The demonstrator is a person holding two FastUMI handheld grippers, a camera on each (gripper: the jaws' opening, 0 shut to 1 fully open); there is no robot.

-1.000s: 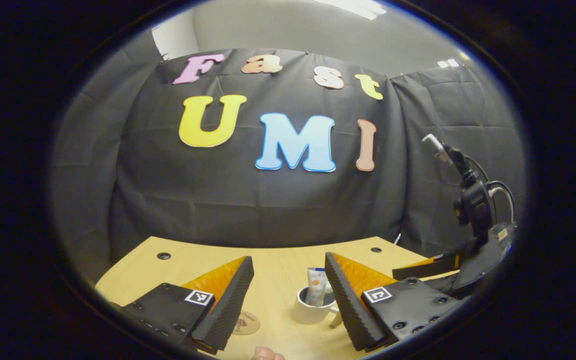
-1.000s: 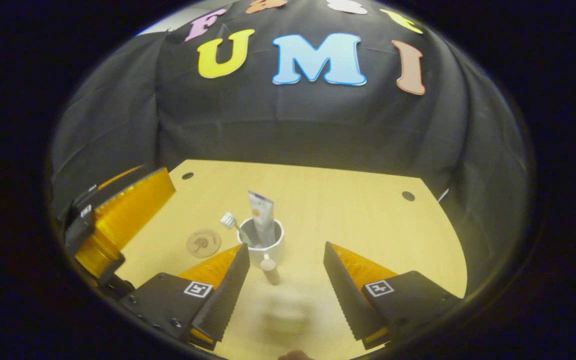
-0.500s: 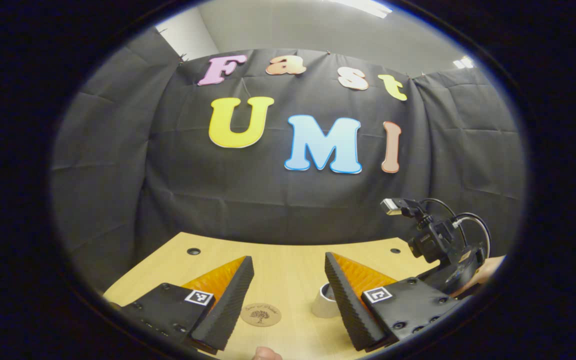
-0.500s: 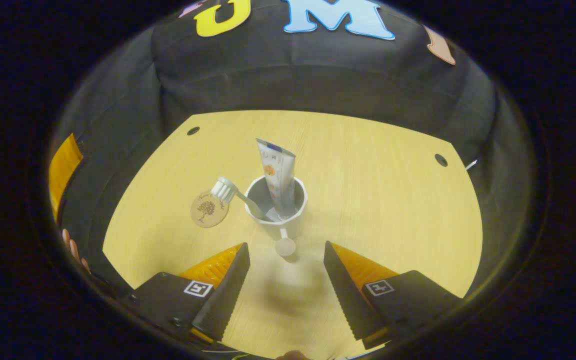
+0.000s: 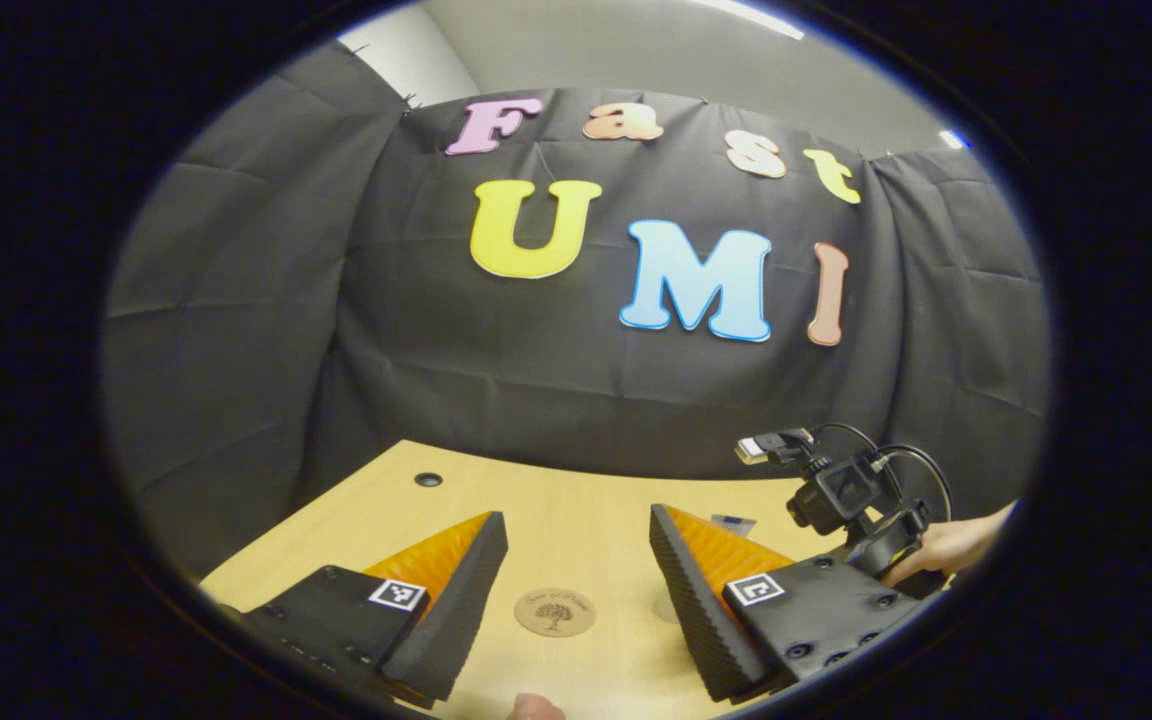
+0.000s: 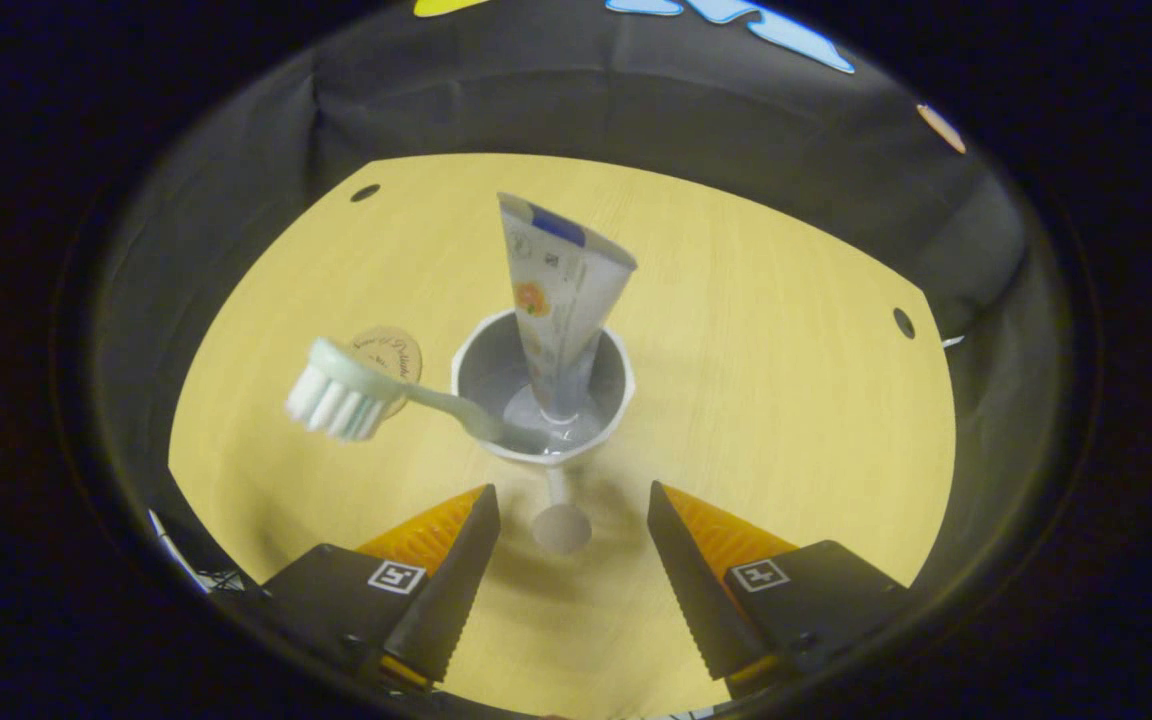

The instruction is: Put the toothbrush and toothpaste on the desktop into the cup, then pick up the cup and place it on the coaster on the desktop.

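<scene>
- The cup (image 6: 543,385) is a white mug with a grey inside; it stands upright on the pale wooden desktop (image 6: 786,330), seen from above in the right gripper view.
- Its handle (image 6: 560,515) is a thin stem ending in a round knob, and it points toward the camera.
- The toothpaste (image 6: 561,290) stands in the cup with its cap end down on the bottom and its flat crimped end up; the tube is white with a blue band at the top and a small orange mark.
- The toothbrush (image 6: 376,390) leans over the cup's left rim, its pale green handle resting inside and its white bristled head hanging out over the desktop.
- The coaster (image 6: 388,352) is a round tan disc with a dark tree print, lying flat on the desktop just left of the cup, partly behind the brush head.
- The right gripper (image 6: 573,540) hovers with its fingers spread wide, the handle's knob between them and touching neither.
- The left gripper (image 5: 576,570) is also spread and grasps nothing; the coaster (image 5: 555,611) lies on the desktop (image 5: 556,500) between its fingers.
- In the left gripper view, a hand (image 5: 946,548) holds the other gripper's body at the right edge.
</scene>
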